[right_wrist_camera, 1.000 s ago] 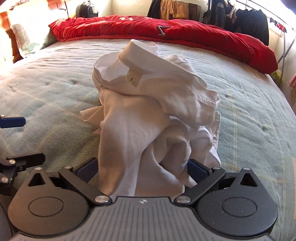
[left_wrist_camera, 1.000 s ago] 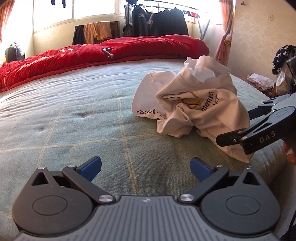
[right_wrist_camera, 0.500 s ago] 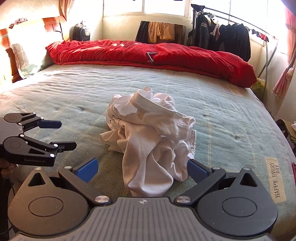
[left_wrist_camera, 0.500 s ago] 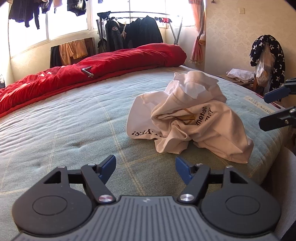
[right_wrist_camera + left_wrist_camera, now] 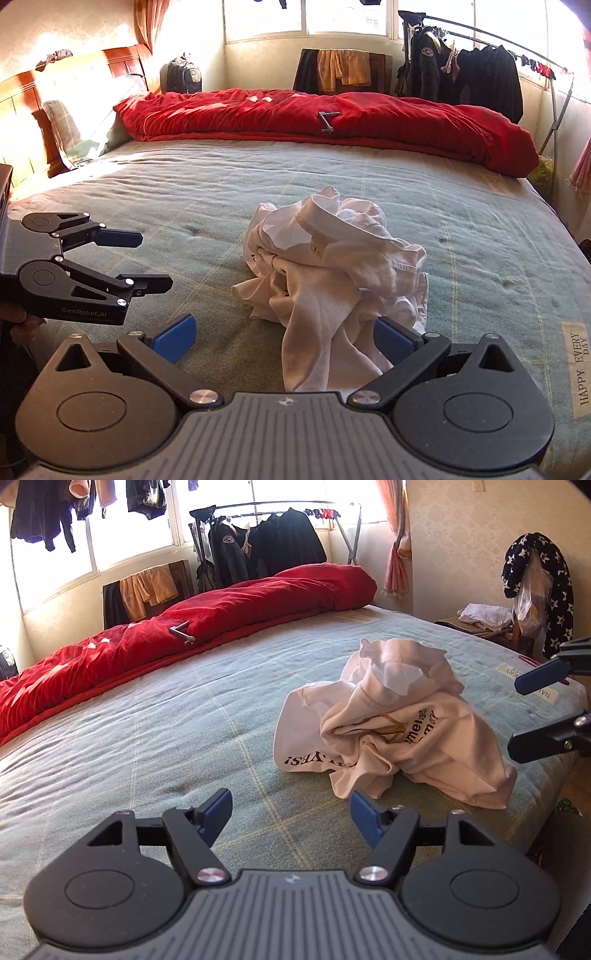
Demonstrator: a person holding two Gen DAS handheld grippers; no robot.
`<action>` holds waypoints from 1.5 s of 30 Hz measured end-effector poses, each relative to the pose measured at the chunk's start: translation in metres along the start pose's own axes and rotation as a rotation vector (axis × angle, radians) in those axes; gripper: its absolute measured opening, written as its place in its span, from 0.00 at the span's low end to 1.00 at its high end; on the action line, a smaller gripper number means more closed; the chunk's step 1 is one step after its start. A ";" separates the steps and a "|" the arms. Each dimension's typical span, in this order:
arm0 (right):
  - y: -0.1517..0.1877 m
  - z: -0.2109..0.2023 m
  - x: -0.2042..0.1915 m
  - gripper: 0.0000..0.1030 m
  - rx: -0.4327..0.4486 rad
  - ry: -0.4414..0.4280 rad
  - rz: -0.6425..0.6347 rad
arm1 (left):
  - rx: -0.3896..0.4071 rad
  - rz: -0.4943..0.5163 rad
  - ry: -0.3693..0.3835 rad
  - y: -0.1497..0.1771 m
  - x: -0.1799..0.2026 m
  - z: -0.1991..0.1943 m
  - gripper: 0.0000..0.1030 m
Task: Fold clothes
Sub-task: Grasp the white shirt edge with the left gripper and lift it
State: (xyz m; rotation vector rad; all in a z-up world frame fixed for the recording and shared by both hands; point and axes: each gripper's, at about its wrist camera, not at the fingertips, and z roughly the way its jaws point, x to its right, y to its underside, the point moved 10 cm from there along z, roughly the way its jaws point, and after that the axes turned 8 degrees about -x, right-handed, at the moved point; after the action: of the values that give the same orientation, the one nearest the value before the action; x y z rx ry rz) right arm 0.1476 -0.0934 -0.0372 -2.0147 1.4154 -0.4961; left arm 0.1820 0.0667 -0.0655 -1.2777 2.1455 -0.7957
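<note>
A crumpled white T-shirt [image 5: 399, 731] with dark lettering lies in a heap on the green checked bedspread [image 5: 147, 746]. My left gripper [image 5: 291, 812] is open with bare bedspread between its blue pads, short of the shirt and to its left. In the right wrist view the T-shirt [image 5: 332, 266] sits straight ahead, and its near end trails down between the wide-apart blue pads of my right gripper [image 5: 284, 338], which is open and not pressing on it. Each gripper shows in the other's view: the right gripper [image 5: 515, 716] beside the shirt, the left gripper [image 5: 155, 258] apart from it.
A red duvet [image 5: 332, 114] lies bunched along the far side of the bed. Behind it stand a rack of dark jackets [image 5: 461, 74] and a backpack [image 5: 183, 75]. A pillow [image 5: 70, 129] leans on the wooden headboard. The bed's edge and a chair with clothes [image 5: 532, 590] are at the right.
Both grippers have drawn back and up from the shirt, which now looks smaller and farther off. My left gripper's jaws have narrowed. The shirt stays in its heap.
</note>
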 end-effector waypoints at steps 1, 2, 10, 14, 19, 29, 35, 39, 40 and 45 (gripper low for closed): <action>-0.002 -0.002 0.002 1.00 0.010 -0.003 -0.001 | 0.004 0.004 -0.002 -0.004 0.001 -0.001 0.68; -0.004 -0.005 0.005 1.00 0.019 -0.008 0.002 | 0.009 0.008 -0.004 -0.008 0.003 -0.001 0.68; 0.003 -0.008 0.036 1.00 0.043 -0.045 0.057 | 0.003 0.094 0.001 -0.037 0.021 0.014 0.46; 0.015 -0.007 0.048 1.00 0.028 -0.056 0.078 | 0.013 0.173 0.029 -0.052 0.039 0.023 0.44; 0.020 -0.007 0.059 1.00 0.027 -0.084 0.099 | 0.006 0.286 0.036 -0.067 0.056 0.038 0.44; 0.020 -0.004 0.075 1.00 0.017 -0.108 0.071 | -0.064 0.403 0.083 -0.070 0.073 0.066 0.22; 0.024 0.001 0.083 1.00 0.012 -0.121 0.035 | -0.049 0.347 0.074 -0.078 0.070 0.057 0.09; 0.017 0.001 0.088 1.00 0.100 -0.096 -0.020 | -0.016 0.272 0.024 -0.088 0.050 0.045 0.09; 0.015 0.000 0.088 1.00 0.139 -0.096 -0.040 | -0.009 0.239 0.012 -0.089 0.042 0.042 0.08; 0.005 0.008 0.089 1.00 0.189 -0.100 -0.088 | -0.008 0.110 -0.039 -0.079 0.002 0.031 0.06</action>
State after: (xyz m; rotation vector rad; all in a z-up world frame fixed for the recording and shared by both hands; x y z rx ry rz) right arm 0.1810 -0.1756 -0.0506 -1.9277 1.1789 -0.5386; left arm 0.2495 0.0275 -0.0312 -1.1583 2.1693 -0.7109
